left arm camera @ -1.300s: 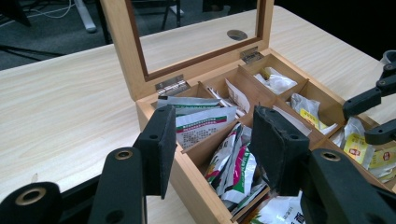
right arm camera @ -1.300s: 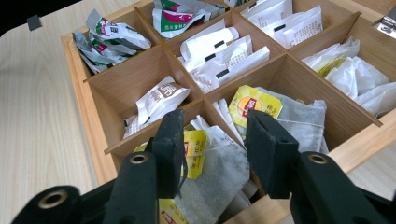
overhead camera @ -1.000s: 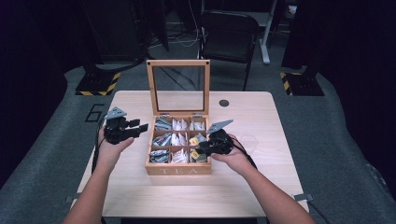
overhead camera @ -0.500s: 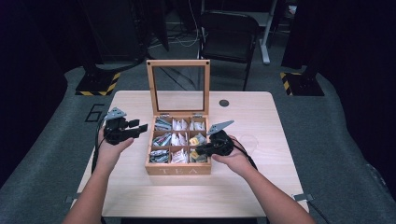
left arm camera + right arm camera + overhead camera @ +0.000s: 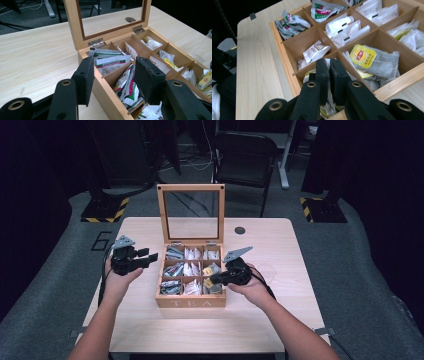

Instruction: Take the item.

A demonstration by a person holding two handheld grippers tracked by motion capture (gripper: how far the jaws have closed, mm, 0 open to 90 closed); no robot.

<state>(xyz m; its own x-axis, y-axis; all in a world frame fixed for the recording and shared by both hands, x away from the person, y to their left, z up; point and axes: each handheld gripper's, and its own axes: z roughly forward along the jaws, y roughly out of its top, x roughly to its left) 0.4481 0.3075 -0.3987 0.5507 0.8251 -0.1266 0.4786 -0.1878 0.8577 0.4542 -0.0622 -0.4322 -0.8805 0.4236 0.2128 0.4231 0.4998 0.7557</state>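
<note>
Roughly at the middle of the bench (image 5: 150, 320), nearer the person's edge, sits a wooden tea box (image 5: 190, 297) with its glass lid (image 5: 190, 212) standing upright at the back. The box is split into a grid of compartments holding packets and tea bags. The left claw (image 5: 148, 256) hovers just beside the box's left wall, jaws spread apart with nothing between them; in the left gripper view its pads (image 5: 85, 80) straddle the box's wooden wall, with green-and-white packets (image 5: 111, 62) beyond. The right claw (image 5: 214, 279) reaches in over the box's front right corner. In the right gripper view its jaws stand pressed nearly together above a near compartment, and I cannot tell whether anything is pinched between them. Just beside them lies a yellow-tagged tea bag (image 5: 363, 56) on grey pouches in the neighbouring compartment. A small white packet (image 5: 315, 52) leans in another cell. A dark round disc (image 5: 240, 230) lies near the bench's far edge, right of the lid.
</note>
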